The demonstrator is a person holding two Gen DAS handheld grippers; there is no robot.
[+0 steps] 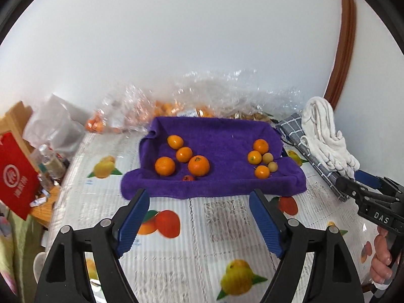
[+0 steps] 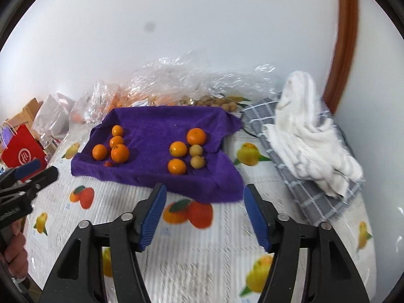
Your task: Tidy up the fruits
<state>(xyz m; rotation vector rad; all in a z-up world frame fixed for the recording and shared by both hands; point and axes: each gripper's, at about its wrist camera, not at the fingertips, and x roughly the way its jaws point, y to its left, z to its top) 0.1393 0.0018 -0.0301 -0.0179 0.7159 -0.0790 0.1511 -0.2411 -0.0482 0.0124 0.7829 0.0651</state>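
Left wrist view puts the purple towel (image 1: pixel 214 151) dead ahead at twelve o'clock, with your left gripper (image 1: pixel 199 223) spread wide and holding nothing above the fruit-print tablecloth (image 1: pixel 219 229). On the towel the fruit sits in two clusters: four oranges (image 1: pixel 198 165) and a small red fruit (image 1: pixel 188 178) at about eleven o'clock, and three oranges with two pale yellow fruits (image 1: pixel 267 157) at about one o'clock. From the right wrist view your right gripper (image 2: pixel 204 214) is likewise wide open and empty, and the mixed cluster lies just past its fingertips at twelve, with the nearest orange (image 2: pixel 177 166) slightly toward eleven; the orange-only cluster is off at ten o'clock, well to the side. So judge it this way: your right hand is the nearer one to the pale fruits (image 2: pixel 197 161), your left hand the nearer one to the red fruit (image 2: pixel 108 163), which looks like the odd one out in its group. The fruits are round, so there is no long axis to line up on; approach direction matters only to keep the jaws from nudging neighbours, since the pale pair sits touching or almost touching the oranges. More fruit lies in plastic bags (image 1: pixel 192 101) behind the towel at twelve.
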